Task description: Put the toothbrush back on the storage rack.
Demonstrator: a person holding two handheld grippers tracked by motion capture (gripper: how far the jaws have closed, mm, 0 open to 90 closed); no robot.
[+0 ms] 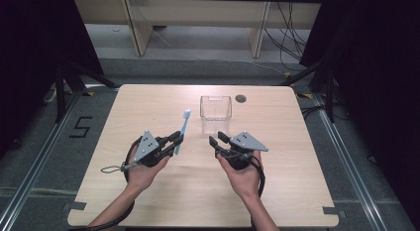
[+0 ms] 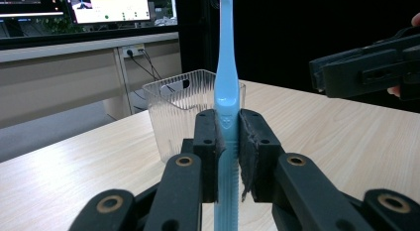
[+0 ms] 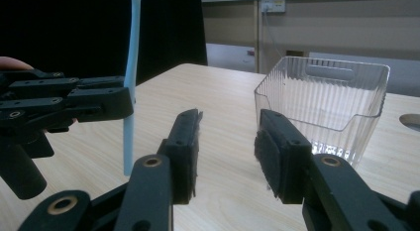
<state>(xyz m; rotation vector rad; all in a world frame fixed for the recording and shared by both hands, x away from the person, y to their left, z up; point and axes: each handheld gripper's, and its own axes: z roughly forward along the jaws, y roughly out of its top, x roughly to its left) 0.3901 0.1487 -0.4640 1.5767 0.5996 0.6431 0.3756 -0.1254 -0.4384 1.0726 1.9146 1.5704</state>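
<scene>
The left gripper is clamped on a blue toothbrush, its two pads pressed flat against the lower handle. In the left gripper view the toothbrush stands upright between the jaws, its shaft rising straight up past them and out of the top of that view, with a short length of handle below the pads. From above, the brush head points away from the person, beyond the jaw tips.

The right gripper stands partly open with nothing between its pads; in its own view the bare table shows through the gap. It is held off to the right of the left gripper, near it but apart.

A clear ribbed bin stands upright on the table just ahead of the right gripper's jaws and ahead and to the right of the toothbrush, touching neither
</scene>
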